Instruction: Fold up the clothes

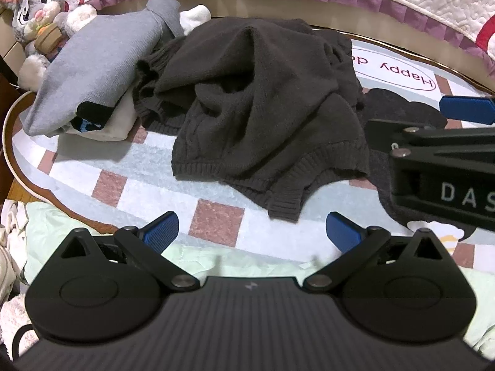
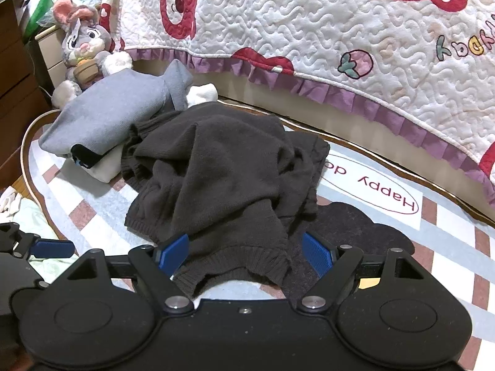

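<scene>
Crumpled in a heap on the checked rug (image 2: 92, 204), dark knit sweater (image 2: 222, 170), likely soft, limp and stretchy, best pinched at ribbed hem (image 2: 247, 262) at 6 o'clock, between fingers of released right tool (image 2: 246, 255); left tool (image 1: 252, 232) likewise released.

The crumpled dark grey sweater (image 2: 222, 185) is a matt, fuzzy knit with ribbed hems, and the folded light grey garment (image 2: 111, 114) beside it is a finer, smoother knit. The checked rug (image 1: 130, 170) under them looks like short, soft pile. The black gripper bodies are matt plastic with metal pivot pins, their blue finger pads (image 1: 161, 232) finely ridged; the white bedspread (image 2: 309, 31) is quilted cloth.
</scene>
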Available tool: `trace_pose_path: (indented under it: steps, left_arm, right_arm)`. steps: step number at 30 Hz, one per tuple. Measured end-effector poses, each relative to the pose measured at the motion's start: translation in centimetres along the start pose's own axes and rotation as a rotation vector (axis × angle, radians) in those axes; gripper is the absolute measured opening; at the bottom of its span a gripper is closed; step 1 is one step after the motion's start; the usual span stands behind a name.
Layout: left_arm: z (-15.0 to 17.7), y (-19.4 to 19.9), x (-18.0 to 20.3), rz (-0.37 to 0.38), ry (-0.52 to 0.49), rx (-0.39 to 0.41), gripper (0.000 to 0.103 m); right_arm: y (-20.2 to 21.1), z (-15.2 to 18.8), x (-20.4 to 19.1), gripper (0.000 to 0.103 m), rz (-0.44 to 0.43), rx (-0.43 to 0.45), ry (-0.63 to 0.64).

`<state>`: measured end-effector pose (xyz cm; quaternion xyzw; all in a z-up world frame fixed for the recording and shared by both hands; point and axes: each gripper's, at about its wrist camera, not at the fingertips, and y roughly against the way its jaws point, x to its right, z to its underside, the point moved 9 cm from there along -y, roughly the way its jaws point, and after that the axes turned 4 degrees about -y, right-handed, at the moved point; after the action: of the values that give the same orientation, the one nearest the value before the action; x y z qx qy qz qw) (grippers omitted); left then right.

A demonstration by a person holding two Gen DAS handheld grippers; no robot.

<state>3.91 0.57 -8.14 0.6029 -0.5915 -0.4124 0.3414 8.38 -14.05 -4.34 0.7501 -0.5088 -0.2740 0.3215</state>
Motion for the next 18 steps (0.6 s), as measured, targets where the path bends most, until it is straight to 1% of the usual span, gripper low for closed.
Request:
trace_pose_path:
  steps: [5,9,13,18]
  left_arm:
    - [0.06,-0.24,0.05,-0.013,-0.004,-0.008,0.103]
    - [0.09,-0.26,-0.02,-0.013,-0.005,-0.011,0.103]
    - [0.1,-0.14,-0.2,-0.004,-0.004,-0.01,0.103]
    - [0.12,-0.11,-0.33,0.0,0.0,-0.016,0.103]
  right_arm:
    - [0.17,-0.26,-0.22,0.084,0.012,0.013,0.003]
    - [-0.05,-0.35,0.18,0.084,-0.005,0.002,-0.012]
    - [0.24,-0.26,-0.39,0.084,-0.035,0.015,-0.011]
    - [0.4,-0.52,-0.34,0.084,-0.034,0.026,-0.011]
